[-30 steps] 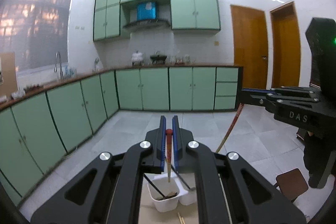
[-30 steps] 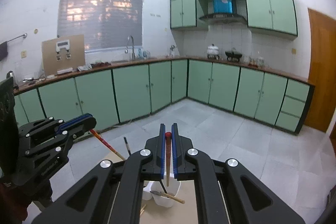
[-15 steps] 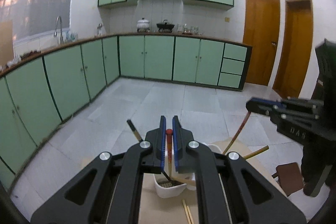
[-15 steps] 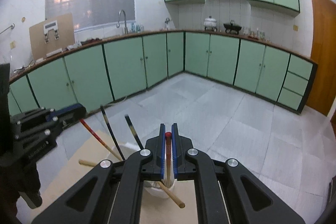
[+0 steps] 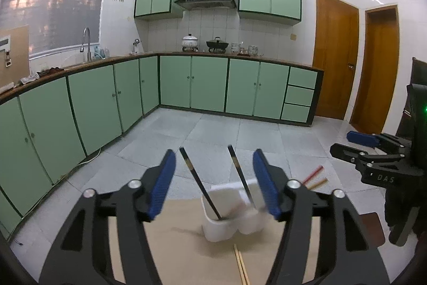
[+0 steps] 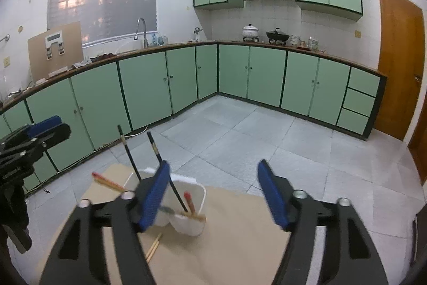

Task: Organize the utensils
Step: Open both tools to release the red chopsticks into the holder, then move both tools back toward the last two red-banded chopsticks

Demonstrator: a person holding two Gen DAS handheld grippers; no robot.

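Observation:
A white holder with several compartments stands on a tan table; it also shows in the right wrist view. Two black chopsticks lean out of it. Red-tipped chopsticks stand in the right compartment, and another red-tipped pair sticks out at the left. A pale pair lies flat on the table in front. My left gripper is open and empty above the holder. My right gripper is open and empty just right of it.
The table edge drops to a grey tiled floor. Green cabinets run along the far walls with a sink and pots on the counter. Brown doors stand at the right. A small brown stool sits beside the table.
Both grippers were shut on red-tipped chopsticks; now both are open and empty, and those chopsticks stand in the holder. Both cameras have lifted a little.

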